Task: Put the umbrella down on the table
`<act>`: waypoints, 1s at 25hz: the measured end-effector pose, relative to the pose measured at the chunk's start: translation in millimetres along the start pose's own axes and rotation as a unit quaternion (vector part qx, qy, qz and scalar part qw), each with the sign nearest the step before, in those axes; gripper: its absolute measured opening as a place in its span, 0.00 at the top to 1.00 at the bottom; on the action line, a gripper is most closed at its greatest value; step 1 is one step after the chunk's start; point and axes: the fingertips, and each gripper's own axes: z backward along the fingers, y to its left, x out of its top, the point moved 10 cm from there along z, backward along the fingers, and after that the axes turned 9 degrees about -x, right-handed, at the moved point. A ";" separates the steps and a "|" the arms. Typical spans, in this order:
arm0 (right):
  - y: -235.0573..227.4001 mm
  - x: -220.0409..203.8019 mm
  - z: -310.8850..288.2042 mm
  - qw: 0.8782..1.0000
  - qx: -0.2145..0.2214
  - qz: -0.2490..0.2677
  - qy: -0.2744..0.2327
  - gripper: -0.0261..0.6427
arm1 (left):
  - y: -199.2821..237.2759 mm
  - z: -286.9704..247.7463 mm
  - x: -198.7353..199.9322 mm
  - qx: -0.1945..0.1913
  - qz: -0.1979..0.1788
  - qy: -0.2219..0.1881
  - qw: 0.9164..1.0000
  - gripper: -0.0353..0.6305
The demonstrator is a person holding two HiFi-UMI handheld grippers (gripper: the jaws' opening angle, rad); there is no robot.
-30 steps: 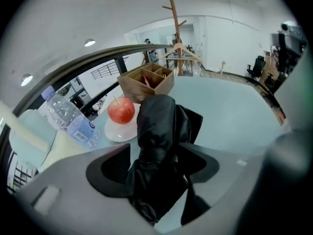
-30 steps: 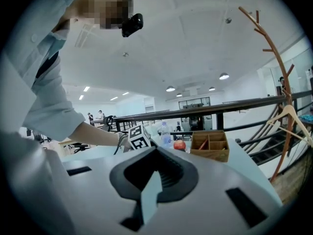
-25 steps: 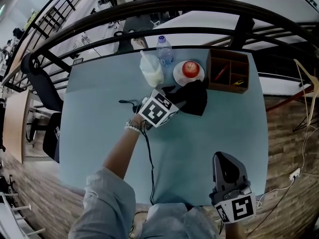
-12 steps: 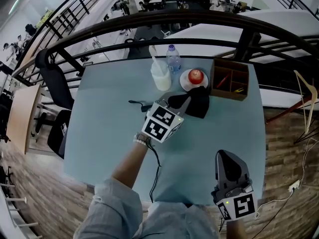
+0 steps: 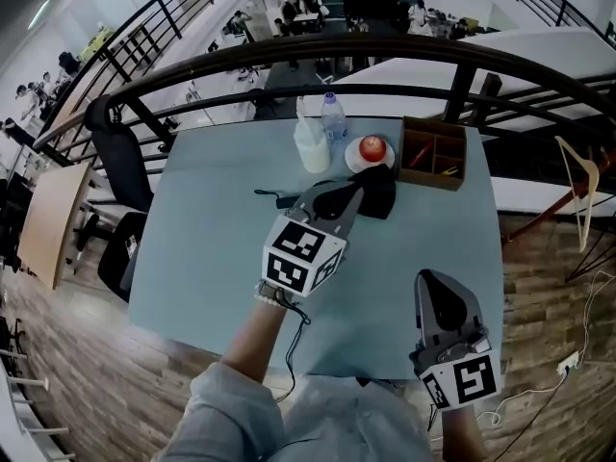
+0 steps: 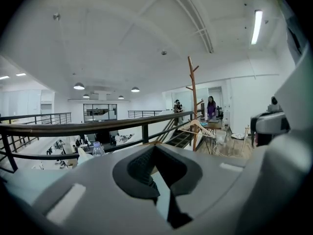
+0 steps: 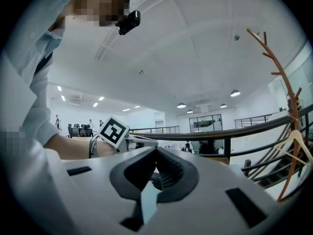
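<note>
The black folded umbrella (image 5: 378, 191) lies on the light blue table (image 5: 202, 248), just in front of the apple plate. In the head view my left gripper (image 5: 353, 193) hangs above the table with its tips over the umbrella's near side. Its jaws are shut with nothing between them. The left gripper view shows the left gripper (image 6: 155, 147) shut, empty and aimed over the railing. My right gripper (image 5: 430, 279) hovers over the table's near right edge. In the right gripper view the right gripper (image 7: 156, 149) is shut and empty.
At the table's far side stand a white jug (image 5: 312, 147), a water bottle (image 5: 333, 118), an apple on a plate (image 5: 372, 147) and a wooden organiser box (image 5: 431, 152). A black cable (image 5: 272, 197) lies left of the umbrella. A chair (image 5: 120, 152) stands to the left and a railing (image 5: 289, 61) runs behind.
My left gripper has risen off the umbrella towards the camera, and the umbrella stays on the table. My right gripper has risen a little.
</note>
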 end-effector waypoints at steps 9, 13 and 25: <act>-1.2 10.2 43.1 1.000 0.007 0.004 -0.024 0.97 | -73.4 56.8 25.6 0.011 0.008 -0.045 0.999 0.94; -1.2 11.6 64.3 0.999 0.013 0.005 -0.030 0.97 | -103.4 76.9 26.8 0.030 0.013 -0.057 0.998 0.94; 26.5 12.9 83.1 0.999 0.030 -0.005 -0.039 0.97 | -151.0 122.1 12.9 0.042 0.030 -0.058 0.997 0.94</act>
